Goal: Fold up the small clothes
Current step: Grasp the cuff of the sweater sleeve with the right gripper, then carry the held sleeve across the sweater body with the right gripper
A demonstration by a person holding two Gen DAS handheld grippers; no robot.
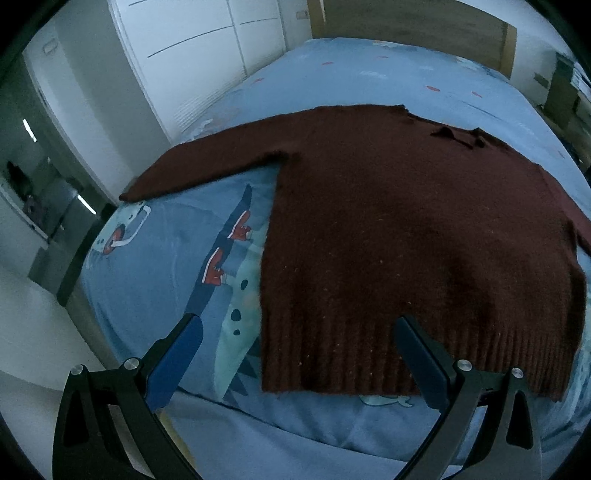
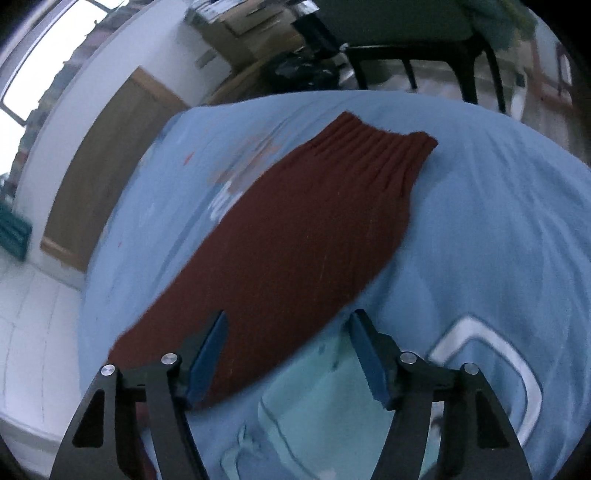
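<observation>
A dark maroon knitted sweater (image 1: 406, 229) lies flat on the blue bed, one sleeve (image 1: 207, 162) stretched out to the left. My left gripper (image 1: 299, 325) hovers open over the ribbed hem's left corner, its right finger over the knit and its left finger over the sheet. In the right wrist view the other sleeve (image 2: 295, 236) runs diagonally away, ending in a ribbed cuff (image 2: 380, 147). My right gripper (image 2: 288, 325) is open above the sleeve's near part, the knit's lower edge between its blue pads (image 2: 212, 350), which do not press on it.
The bed (image 1: 166, 266) wears a light blue sheet with cartoon prints. White wardrobe doors (image 1: 192, 44) and a wooden headboard (image 1: 406, 18) stand behind it. A dark chair (image 2: 424, 55) and a cluttered floor lie past the bed's far edge in the right wrist view.
</observation>
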